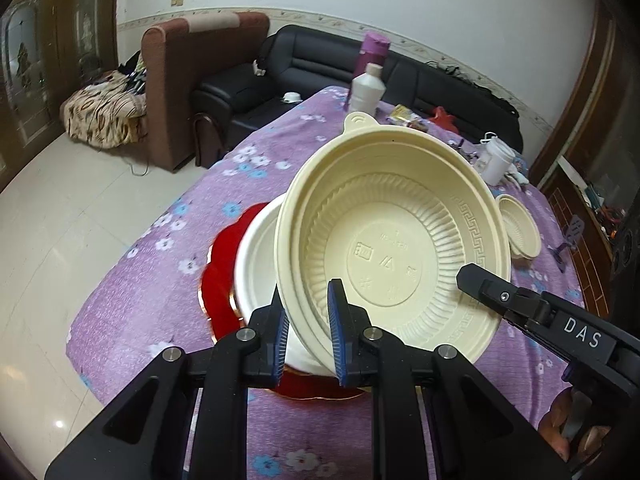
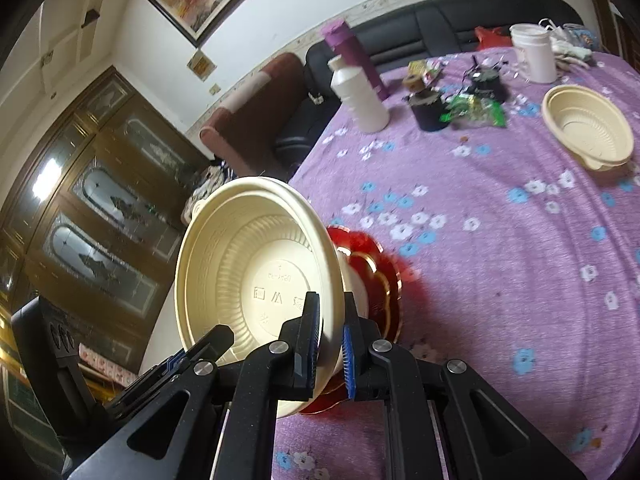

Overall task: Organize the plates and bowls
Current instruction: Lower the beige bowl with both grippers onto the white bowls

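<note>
Cream bowl (image 1: 394, 236): tilted up above red plate (image 1: 218, 280) and white plate (image 1: 256, 264), rim clenched by left gripper (image 1: 308, 336) and right gripper (image 2: 330, 336) fingers.
Stack: started on near table (image 2: 500, 280).
Left over: second cream bowl (image 2: 588, 132), far right.

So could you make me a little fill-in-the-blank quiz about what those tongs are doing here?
1. Both tongs grip the rim of a cream ____.
2. Under it lies a ____ plate with scalloped edges.
3. The tablecloth is ____ with small flowers.
4. Beside the white bottle stands a ____ flask.

Missing words: bowl; red; purple; purple
</note>
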